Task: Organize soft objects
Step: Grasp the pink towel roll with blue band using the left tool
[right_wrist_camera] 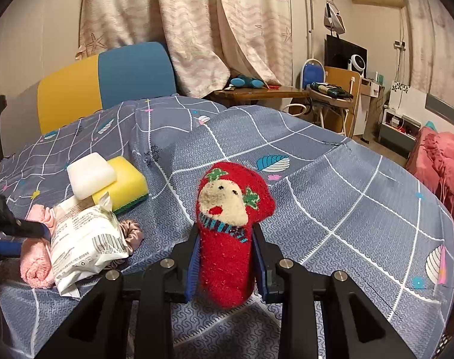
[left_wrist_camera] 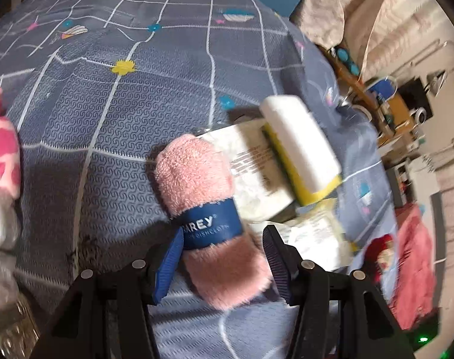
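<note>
Grey grid-patterned bedspread (right_wrist_camera: 331,179) bare right of pile. Right tool (right_wrist_camera: 227,261) clamped on red fuzzy sock (right_wrist_camera: 230,239). Left tool (left_wrist_camera: 224,257) straddles rolled pink dishcloth (left_wrist_camera: 203,191); grip unclear.

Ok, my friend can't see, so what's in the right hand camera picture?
The right gripper squeezes a fuzzy red sock above a grey bedspread. To its left lie a yellow sponge, white sponge and white packet.

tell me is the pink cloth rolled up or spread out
Rolled up. The pink cloth is a tight roll held by a blue paper band, lying between the fingers of the left tool on the bedspread.
</note>
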Demonstrator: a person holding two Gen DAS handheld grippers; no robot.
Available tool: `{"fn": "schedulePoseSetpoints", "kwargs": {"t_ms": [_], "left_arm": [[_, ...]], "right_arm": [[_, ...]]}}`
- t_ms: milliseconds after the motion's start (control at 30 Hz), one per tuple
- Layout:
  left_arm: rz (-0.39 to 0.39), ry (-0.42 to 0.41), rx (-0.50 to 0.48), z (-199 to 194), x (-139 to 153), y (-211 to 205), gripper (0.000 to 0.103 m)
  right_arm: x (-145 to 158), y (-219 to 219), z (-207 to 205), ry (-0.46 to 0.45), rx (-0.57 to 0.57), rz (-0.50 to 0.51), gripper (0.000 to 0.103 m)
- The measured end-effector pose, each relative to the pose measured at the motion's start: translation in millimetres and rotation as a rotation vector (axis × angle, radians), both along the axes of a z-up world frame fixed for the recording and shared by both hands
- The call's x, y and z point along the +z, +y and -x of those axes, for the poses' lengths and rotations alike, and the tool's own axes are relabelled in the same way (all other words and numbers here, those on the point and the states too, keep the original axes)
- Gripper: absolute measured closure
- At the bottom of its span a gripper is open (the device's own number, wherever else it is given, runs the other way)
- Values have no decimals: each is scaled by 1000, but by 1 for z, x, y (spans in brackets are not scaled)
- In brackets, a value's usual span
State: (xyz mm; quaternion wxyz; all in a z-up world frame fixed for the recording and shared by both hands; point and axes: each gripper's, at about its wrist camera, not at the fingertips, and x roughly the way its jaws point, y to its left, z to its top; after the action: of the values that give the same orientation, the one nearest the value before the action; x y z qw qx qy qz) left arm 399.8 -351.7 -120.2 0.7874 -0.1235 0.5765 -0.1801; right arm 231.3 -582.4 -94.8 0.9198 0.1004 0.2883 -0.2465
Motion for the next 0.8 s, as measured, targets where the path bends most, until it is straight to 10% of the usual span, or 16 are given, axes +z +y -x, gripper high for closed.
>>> {"fn": "schedulePoseSetpoints", "kwargs": {"t_ms": [167,800], "left_arm": [[11,-7,-8,6,-4,5,64],[126,-190,-150,124,77,51,65]], "right_arm": [[0,1,-1,6,-5,12,72],[2,11,1,7,-26,52,72]]}}
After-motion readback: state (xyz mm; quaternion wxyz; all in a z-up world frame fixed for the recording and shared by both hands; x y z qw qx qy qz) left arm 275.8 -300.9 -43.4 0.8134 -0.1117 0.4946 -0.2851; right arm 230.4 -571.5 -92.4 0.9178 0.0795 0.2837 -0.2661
